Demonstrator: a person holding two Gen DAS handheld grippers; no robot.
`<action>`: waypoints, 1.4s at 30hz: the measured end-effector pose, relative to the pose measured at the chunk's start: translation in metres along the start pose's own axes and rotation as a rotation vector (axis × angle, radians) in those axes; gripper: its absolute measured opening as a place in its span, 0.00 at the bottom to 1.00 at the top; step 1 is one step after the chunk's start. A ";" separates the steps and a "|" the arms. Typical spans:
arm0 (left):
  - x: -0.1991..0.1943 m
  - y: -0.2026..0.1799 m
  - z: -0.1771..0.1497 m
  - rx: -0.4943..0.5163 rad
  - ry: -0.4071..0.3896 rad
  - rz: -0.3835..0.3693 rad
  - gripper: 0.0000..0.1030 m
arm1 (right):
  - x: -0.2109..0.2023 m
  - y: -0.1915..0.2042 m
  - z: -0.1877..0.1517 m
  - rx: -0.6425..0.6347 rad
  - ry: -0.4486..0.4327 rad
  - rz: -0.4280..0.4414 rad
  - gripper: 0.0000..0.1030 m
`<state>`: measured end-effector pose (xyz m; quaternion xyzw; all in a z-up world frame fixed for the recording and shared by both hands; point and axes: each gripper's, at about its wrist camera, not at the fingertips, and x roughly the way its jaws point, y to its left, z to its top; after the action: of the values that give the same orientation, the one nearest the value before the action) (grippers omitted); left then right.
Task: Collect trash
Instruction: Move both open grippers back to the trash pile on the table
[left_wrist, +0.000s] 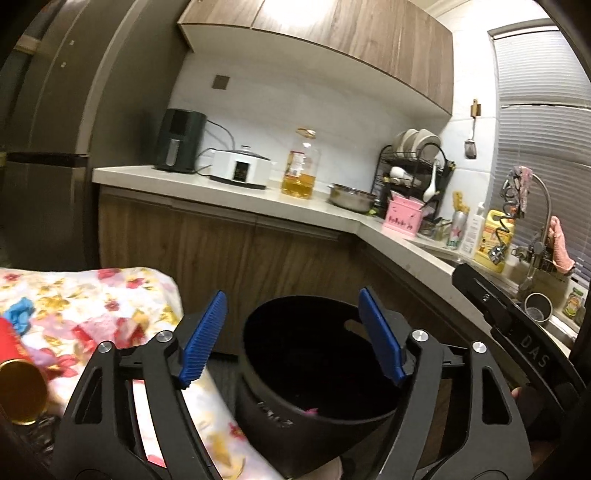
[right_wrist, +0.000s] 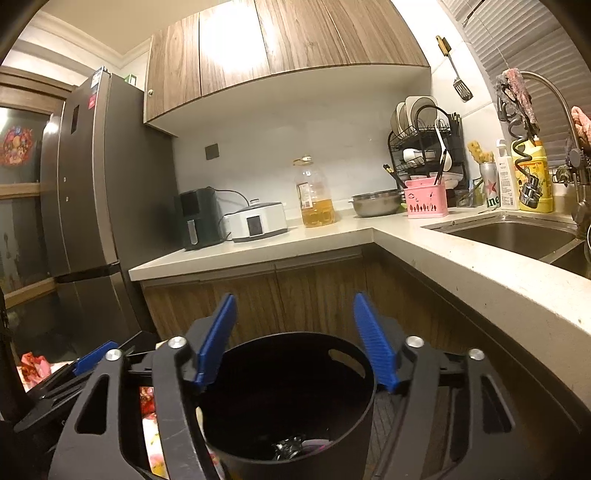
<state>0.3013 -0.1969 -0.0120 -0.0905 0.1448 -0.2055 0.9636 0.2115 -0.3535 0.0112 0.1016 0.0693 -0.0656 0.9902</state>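
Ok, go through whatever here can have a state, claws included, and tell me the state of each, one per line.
Left claw: open, nothing held.
Right claw: open, nothing held.
Black bin: upright, no lid, some trash at the bottom.
Oil bottle: upright, partly full.
Red can: lying on its side on the floral cloth.
Upper cabinets: doors shut.

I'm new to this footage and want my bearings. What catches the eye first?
The black trash bin fills the lower middle of both views, with a little trash at its bottom. The blue pads of the open left gripper and right gripper stand spread above its rim, holding nothing. Behind, a big oil bottle stands on the pale counter.
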 end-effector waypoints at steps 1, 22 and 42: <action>-0.007 0.001 0.000 0.001 -0.001 0.018 0.73 | -0.002 0.001 -0.001 0.000 0.003 0.005 0.69; -0.168 0.078 -0.046 -0.024 -0.051 0.425 0.77 | -0.078 0.072 -0.040 -0.039 0.038 0.148 0.72; -0.248 0.174 -0.087 -0.113 -0.059 0.724 0.77 | -0.083 0.168 -0.100 -0.117 0.143 0.310 0.72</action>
<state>0.1219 0.0543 -0.0748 -0.0923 0.1509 0.1600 0.9711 0.1418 -0.1594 -0.0410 0.0576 0.1269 0.0996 0.9852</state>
